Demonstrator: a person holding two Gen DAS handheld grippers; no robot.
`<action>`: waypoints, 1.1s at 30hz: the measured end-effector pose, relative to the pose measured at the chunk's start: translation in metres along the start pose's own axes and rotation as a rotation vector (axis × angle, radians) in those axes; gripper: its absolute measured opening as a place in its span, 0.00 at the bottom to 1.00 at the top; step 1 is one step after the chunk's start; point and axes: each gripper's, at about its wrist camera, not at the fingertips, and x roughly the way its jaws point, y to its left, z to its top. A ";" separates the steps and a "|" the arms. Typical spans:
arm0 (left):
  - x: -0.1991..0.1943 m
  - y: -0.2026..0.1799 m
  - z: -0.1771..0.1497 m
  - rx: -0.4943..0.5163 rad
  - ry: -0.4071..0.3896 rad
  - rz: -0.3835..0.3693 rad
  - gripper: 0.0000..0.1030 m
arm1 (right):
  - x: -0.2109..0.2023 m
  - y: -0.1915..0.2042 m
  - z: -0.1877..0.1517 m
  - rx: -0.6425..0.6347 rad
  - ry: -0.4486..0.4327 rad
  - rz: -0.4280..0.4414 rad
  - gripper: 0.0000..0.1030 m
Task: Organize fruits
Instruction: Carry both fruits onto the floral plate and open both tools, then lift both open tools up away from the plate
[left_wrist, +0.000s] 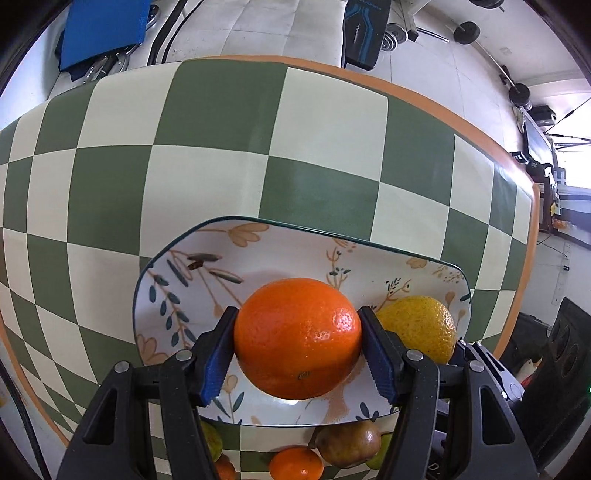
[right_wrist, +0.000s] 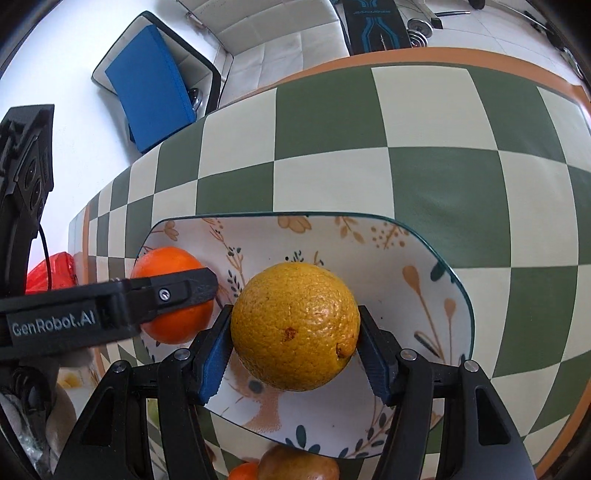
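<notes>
Orange (left_wrist: 297, 338) pinched in left gripper (left_wrist: 297, 354), yellow citrus (right_wrist: 295, 326) pinched in right gripper (right_wrist: 295, 354), both over plate (right_wrist: 424, 258); lower gently, release apart to avoid rolling.

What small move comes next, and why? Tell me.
Probably open both tongs. The left tongs grip the orange and the right tongs grip the yellow citrus, both already low over the floral plate, so releasing should leave them there.
</notes>
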 end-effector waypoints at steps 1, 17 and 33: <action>0.001 -0.002 0.000 0.007 0.001 0.008 0.60 | 0.001 0.002 0.001 -0.002 0.002 -0.009 0.64; -0.033 -0.008 -0.026 0.092 -0.185 0.213 0.83 | -0.047 0.013 -0.034 0.009 -0.105 -0.268 0.91; -0.104 -0.001 -0.132 0.149 -0.428 0.274 0.83 | -0.132 0.051 -0.121 -0.013 -0.258 -0.417 0.92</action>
